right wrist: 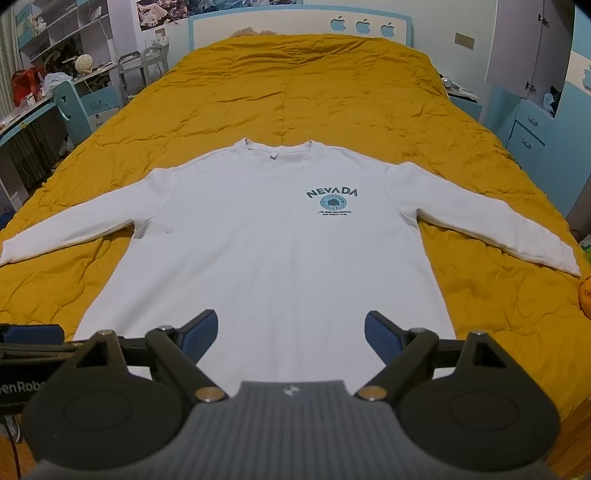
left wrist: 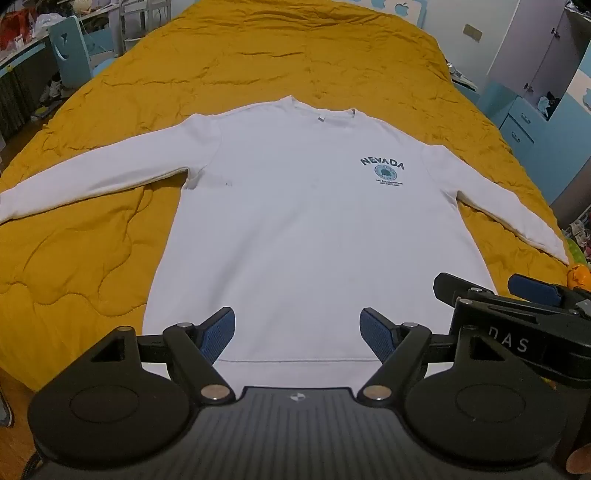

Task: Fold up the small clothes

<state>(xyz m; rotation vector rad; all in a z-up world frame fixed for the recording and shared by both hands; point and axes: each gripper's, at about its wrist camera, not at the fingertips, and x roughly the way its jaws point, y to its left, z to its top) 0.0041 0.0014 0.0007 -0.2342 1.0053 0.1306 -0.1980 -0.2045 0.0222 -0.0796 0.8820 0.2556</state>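
The left gripper (left wrist: 297, 328) and right gripper (right wrist: 291, 332) both hang with jaws spread wide and nothing between them, above the hem of a white sweatshirt (left wrist: 306, 221). It lies flat, face up, sleeves out, on a mustard quilted bedspread (left wrist: 92, 240). A white headboard (right wrist: 295, 26) stands beyond, blue drawers (right wrist: 528, 136) to the right, and a cluttered desk (right wrist: 33, 107) to the left.

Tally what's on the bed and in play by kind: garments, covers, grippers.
Garments: 1, white sweatshirt, spread flat, both sleeves out
Bed covers: 1, mustard quilt
Grippers: 2, left gripper and right gripper, both open, neither holding anything
Total: 4
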